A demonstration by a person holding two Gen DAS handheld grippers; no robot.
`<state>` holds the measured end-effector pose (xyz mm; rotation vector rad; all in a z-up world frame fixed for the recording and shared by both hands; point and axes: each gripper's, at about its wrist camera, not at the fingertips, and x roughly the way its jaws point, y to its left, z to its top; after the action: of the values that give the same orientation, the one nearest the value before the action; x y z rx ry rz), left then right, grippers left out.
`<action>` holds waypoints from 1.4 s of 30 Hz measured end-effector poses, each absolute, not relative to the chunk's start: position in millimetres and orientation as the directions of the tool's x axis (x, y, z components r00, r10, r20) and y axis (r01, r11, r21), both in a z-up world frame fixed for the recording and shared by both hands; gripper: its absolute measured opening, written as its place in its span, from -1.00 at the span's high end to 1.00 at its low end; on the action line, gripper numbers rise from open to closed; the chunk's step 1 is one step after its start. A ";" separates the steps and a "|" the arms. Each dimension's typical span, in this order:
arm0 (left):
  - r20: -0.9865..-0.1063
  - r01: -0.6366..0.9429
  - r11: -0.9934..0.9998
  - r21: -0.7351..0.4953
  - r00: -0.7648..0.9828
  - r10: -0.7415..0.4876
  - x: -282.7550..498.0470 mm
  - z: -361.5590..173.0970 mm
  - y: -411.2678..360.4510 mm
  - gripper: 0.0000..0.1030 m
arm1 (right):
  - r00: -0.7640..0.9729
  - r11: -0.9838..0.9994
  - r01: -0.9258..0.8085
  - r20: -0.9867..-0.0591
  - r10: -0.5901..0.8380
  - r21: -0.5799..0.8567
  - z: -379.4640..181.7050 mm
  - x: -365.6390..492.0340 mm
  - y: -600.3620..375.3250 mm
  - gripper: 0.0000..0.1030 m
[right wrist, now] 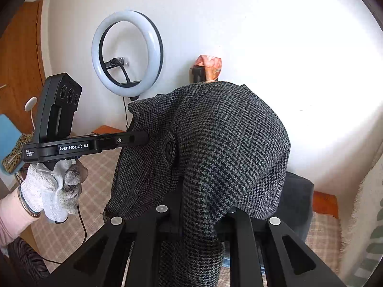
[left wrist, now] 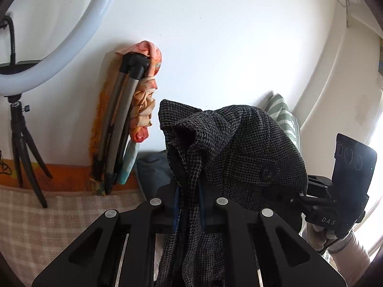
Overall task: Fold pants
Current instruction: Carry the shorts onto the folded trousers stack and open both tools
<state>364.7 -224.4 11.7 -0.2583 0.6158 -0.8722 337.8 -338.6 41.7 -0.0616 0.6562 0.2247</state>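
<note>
The dark grey houndstooth pants (left wrist: 239, 148) hang lifted in the air, bunched over both grippers, with a dark button showing. My left gripper (left wrist: 189, 205) is shut on a fold of the pants, which drapes down between its fingers. In the right wrist view the pants (right wrist: 222, 148) cover my right gripper (right wrist: 201, 215), which is shut on the cloth. The left gripper also shows in the right wrist view (right wrist: 143, 138), its tip buried in the fabric. The right gripper's body shows at the right of the left wrist view (left wrist: 335, 205).
A lit ring light (right wrist: 128, 52) on a tripod (left wrist: 24, 148) stands by the white wall. A folded stand wrapped in orange cloth (left wrist: 141, 91) leans on the wall. A checked blanket (left wrist: 36, 227) lies below. A striped pillow (left wrist: 282, 117) and a dark cushion (right wrist: 296, 196) lie near.
</note>
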 end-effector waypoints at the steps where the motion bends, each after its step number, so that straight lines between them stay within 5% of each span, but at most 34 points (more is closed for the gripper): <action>1: -0.395 0.637 0.625 -0.452 0.486 -0.780 368.1 12.7 -233.0 0.77 | 0.769 0.973 -0.229 -0.612 0.185 0.007 43.9 341.1 -347.6 0.75; 17: -0.530 0.583 0.707 -0.400 0.482 -0.698 430.1 -56.6 -341.3 0.78 | 0.684 0.981 -0.193 -0.715 0.142 0.011 -29.4 426.5 -460.5 0.69; 22: -0.571 0.550 0.753 -0.362 0.507 -0.645 440.6 -71.4 -352.5 0.77 | 0.673 0.988 -0.140 -0.726 0.141 0.063 -57.6 444.4 -479.9 0.35; 28: -0.611 0.563 0.792 -0.235 0.548 -0.571 433.1 -63.0 -359.0 0.51 | 0.661 0.977 -0.086 -0.722 0.204 0.197 -61.1 445.6 -500.4 -0.31; 30: -0.583 0.553 0.809 -0.199 0.597 -0.551 422.1 -53.9 -352.5 0.29 | 0.675 0.964 -0.062 -0.701 0.230 0.257 -61.1 441.2 -510.3 -0.35; 36: -0.523 0.666 0.724 -0.180 0.558 -0.644 383.4 -30.3 -351.3 0.29 | 0.725 0.866 0.008 -0.599 0.339 0.500 -61.2 441.9 -545.0 -0.44; 42: -0.568 0.759 0.573 -0.309 0.336 -0.751 371.0 -55.6 -376.1 0.29 | 0.715 0.835 0.094 -0.620 0.323 0.543 -68.7 475.2 -552.8 -0.45</action>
<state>371.0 -376.1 -55.6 0.0120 0.7343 -0.9842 475.2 -552.8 -68.7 0.5834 0.7745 0.1351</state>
